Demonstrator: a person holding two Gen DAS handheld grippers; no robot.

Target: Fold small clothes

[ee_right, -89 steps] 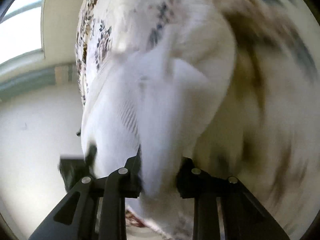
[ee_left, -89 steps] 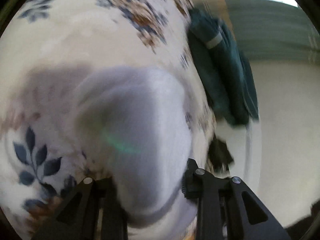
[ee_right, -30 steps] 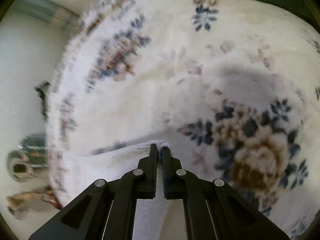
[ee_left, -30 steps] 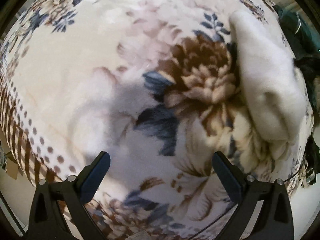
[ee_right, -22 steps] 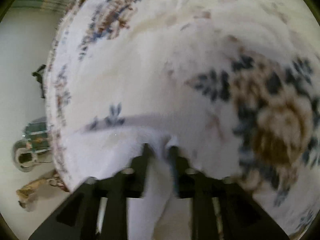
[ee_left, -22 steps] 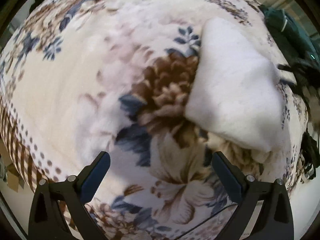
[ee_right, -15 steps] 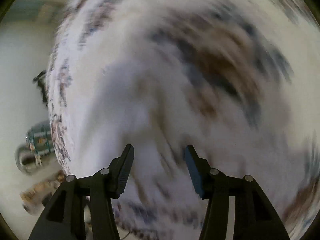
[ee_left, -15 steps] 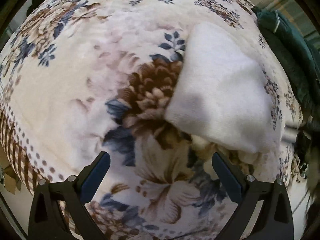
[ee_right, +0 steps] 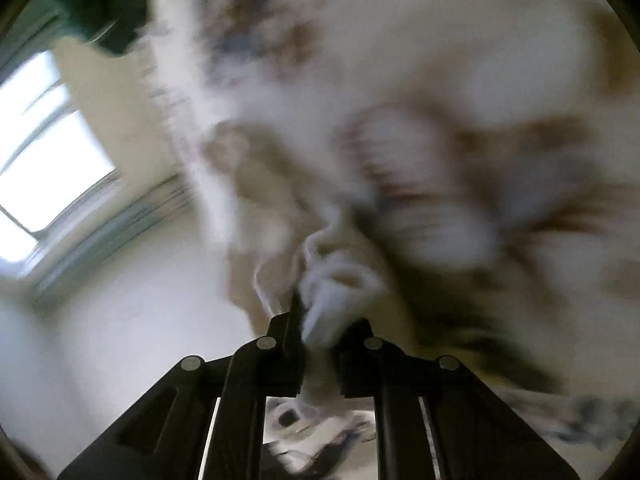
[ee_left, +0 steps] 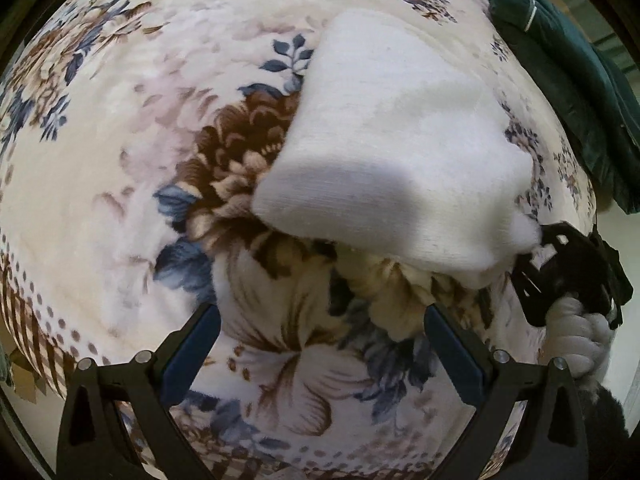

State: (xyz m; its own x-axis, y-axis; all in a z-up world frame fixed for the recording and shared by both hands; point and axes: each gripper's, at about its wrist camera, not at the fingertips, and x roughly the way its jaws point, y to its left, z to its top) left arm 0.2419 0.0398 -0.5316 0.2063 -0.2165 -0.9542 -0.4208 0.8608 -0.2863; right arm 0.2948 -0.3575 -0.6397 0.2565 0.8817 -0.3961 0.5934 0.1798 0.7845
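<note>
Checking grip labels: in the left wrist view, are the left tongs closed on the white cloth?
No: the left tongs stand wide open over the floral blanket, clear of the white cloth.

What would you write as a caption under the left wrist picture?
Open left gripper hovers over a floral blanket while the right gripper pinches a corner of the folded white cloth.

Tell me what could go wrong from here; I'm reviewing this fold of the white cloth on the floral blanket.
The right claw has just been closing and pinches only a small corner tuft of the white cloth, so it may slip out. Pulling that corner could drag the cloth out of shape, since the left claw hangs open above the floral blanket, pinning nothing.
</note>
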